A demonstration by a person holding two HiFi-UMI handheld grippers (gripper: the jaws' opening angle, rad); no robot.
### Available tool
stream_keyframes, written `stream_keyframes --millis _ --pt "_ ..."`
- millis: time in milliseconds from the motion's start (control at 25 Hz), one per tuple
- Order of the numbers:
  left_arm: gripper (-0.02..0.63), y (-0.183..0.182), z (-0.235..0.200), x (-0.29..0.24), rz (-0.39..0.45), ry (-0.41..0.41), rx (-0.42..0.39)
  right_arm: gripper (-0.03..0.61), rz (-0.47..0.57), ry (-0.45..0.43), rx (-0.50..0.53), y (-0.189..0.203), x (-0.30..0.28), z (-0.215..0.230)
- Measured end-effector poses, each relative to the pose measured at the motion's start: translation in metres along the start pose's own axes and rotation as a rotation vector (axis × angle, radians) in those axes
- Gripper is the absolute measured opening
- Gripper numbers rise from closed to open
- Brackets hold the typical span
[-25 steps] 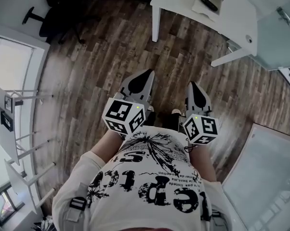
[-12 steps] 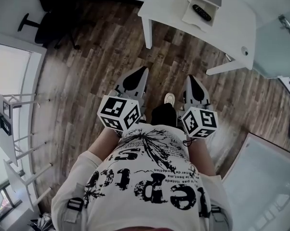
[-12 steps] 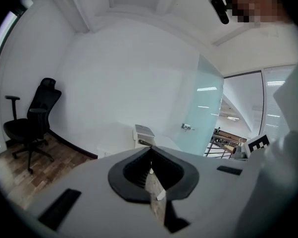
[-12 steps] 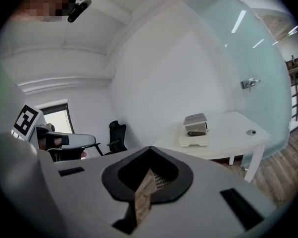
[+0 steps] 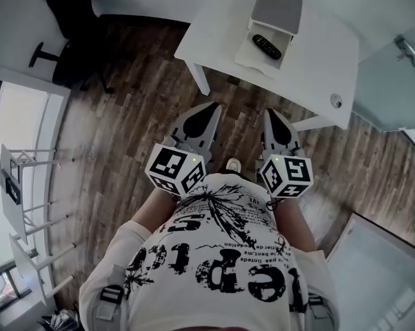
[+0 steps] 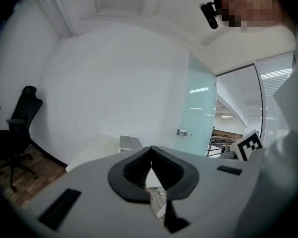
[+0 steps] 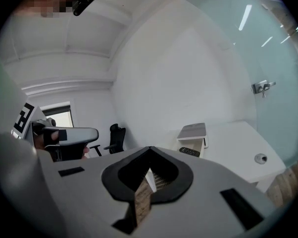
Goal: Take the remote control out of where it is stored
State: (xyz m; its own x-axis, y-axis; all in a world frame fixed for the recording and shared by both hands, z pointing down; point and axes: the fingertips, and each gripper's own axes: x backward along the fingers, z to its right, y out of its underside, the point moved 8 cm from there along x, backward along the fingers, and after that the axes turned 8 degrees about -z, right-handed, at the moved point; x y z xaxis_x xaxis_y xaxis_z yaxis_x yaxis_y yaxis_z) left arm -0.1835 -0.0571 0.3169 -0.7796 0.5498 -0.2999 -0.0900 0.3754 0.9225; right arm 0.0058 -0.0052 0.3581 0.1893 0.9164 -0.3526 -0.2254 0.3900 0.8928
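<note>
showing a person from above, a gripper in each hand, standing on a wood floor [image 5: 125, 116] short of a white desk [image 5: 318, 54].

writing: the white t-shirt [image 5: 214, 254] bears large black lettering, seen upside down and not readable with certainty. each gripper's cube [image 5: 176, 169] carries square black-and-white markers.

containers: a small white drawer box [image 5: 277, 9] with a grey top stands on the desk, its drawer [image 5: 250, 55] pulled out toward the person. the black remote control [image 5: 267, 46] lies flat in that open drawer, with nothing else visible beside it.

left gripper [image 5: 213, 106]: jaws clenched tip to tip, nothing between them. right gripper [image 5: 269, 113]: likewise closed and empty. both point toward the desk, well apart from the remote control.

a black office chair [image 5: 66, 12] stands left of the desk. a frosted glass door [image 5: 393, 74] with a metal handle [image 5: 402, 45] is to its right.
</note>
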Motion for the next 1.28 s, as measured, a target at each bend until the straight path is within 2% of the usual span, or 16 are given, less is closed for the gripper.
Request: stream_keyframes --millis 280,520,720,920,1160,1280 --pt "0.009 -0.012 0.008 -0.069 -0.064 0.035 -0.045 -0.003 -0.009 0.021 -0.003 -0.012 -0.014 0.046" --pt "0.009 -0.019 -0.022 -0.121 -0.109 0.097 -0.005 -0.002 -0.017 0.108 -0.036 -0.023 -0.041 0.074" --pt "0.009 -0.045 -0.055 -0.174 -0.134 0.203 -0.012 -0.003 -0.008 0.215 -0.092 -0.04 -0.075 0.093" --pt "0.009 -0.077 -0.097 -0.223 -0.158 0.283 -0.019 -0.002 0.004 0.266 -0.112 -0.067 -0.122 0.095" --pt "0.009 -0.092 -0.143 -0.27 -0.234 0.374 -0.086 -0.002 0.001 0.376 -0.188 -0.077 -0.169 0.097" --pt "0.009 -0.096 -0.159 -0.29 -0.284 0.471 -0.117 -0.003 0.013 0.439 -0.251 -0.081 -0.185 0.096"
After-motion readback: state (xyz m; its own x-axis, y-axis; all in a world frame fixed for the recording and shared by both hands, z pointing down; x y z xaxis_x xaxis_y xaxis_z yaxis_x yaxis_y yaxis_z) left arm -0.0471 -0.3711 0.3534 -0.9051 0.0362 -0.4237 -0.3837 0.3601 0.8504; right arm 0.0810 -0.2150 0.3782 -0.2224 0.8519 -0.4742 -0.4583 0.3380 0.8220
